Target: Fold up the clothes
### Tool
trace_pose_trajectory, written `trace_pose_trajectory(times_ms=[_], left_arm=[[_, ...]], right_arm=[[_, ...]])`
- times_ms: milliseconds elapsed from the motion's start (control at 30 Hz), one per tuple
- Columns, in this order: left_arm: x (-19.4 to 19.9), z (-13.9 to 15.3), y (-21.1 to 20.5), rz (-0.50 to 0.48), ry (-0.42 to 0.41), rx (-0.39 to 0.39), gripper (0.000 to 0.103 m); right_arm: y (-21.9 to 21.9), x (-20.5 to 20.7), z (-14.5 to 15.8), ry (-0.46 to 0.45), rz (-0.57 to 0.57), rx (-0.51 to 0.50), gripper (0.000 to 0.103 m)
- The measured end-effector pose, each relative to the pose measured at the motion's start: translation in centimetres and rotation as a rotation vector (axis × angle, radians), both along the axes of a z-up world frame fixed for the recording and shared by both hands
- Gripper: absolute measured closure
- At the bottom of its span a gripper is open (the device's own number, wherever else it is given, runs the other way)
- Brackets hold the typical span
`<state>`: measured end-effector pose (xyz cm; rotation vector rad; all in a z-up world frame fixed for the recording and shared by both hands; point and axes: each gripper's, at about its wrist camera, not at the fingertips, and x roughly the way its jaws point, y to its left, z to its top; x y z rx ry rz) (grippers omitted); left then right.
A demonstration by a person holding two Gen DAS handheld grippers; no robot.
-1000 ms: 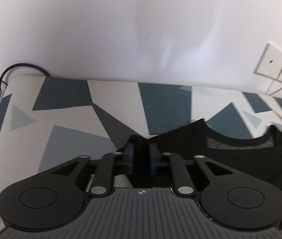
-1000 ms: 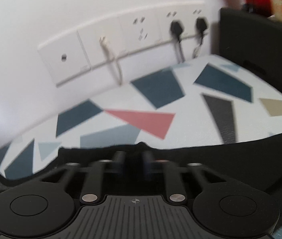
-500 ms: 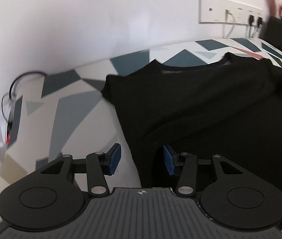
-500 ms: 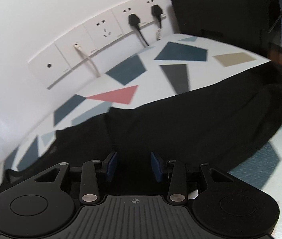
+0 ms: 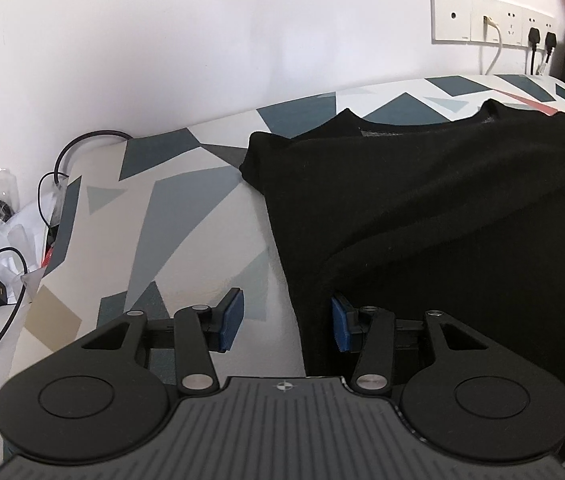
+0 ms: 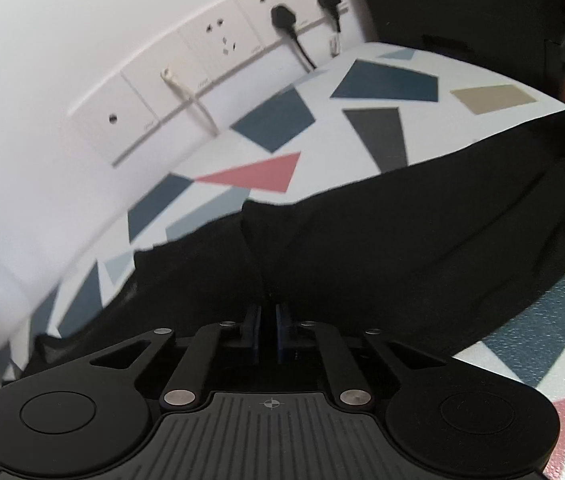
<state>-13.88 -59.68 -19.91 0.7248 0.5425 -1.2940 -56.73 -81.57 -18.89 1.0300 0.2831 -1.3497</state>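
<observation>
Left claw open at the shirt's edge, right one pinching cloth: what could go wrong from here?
1. The right claw is shut on a small ridge of the black shirt; it may slip out or drag a crease.
2. The left claw is open, its right finger under the shirt's edge; closing here could catch extra layers.
3. Pulling with one side unheld may skew the fold.

L wrist cam: sits behind left gripper (image 5: 284, 326), low over patterned table (image 5: 186, 216), faces white wall; black garment (image 5: 442, 208) fills right of frame, close. R wrist cam: behind right gripper (image 6: 268, 332), faces wall obliquely, garment (image 6: 402, 240) close across mid-frame. Shared: garment, table, socket strip (image 5: 490, 20) upper right in L, (image 6: 218, 48) upper centre in R.
</observation>
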Motion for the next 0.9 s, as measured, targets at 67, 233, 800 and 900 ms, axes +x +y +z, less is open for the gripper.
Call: trace_pose_trajectory(times_ms=[67,233,800,900], left_arm=[[-0.2,0.1,0.2,-0.012,-0.011,-0.002,0.056],[1.4,-0.2,0.7,0.03,0.021,-0.024,0.069],[0.0,-0.5,2.0,-0.082,-0.026,-0.079,0.061],[-0.6,-0.5,2.2,-0.116,-0.043,-0.091,0.088]], right_arm=[[0.4,-0.5,0.3,-0.021,-0.009,-0.009,0.098],[1.4,-1.2,1.6,0.017,-0.046,-0.048,0.1],[-1.6,9.5,4.5,0.078,0.333,-0.113,0.076],[-2.9,17.0,5.2,0.111,0.538,-0.186,0.067]])
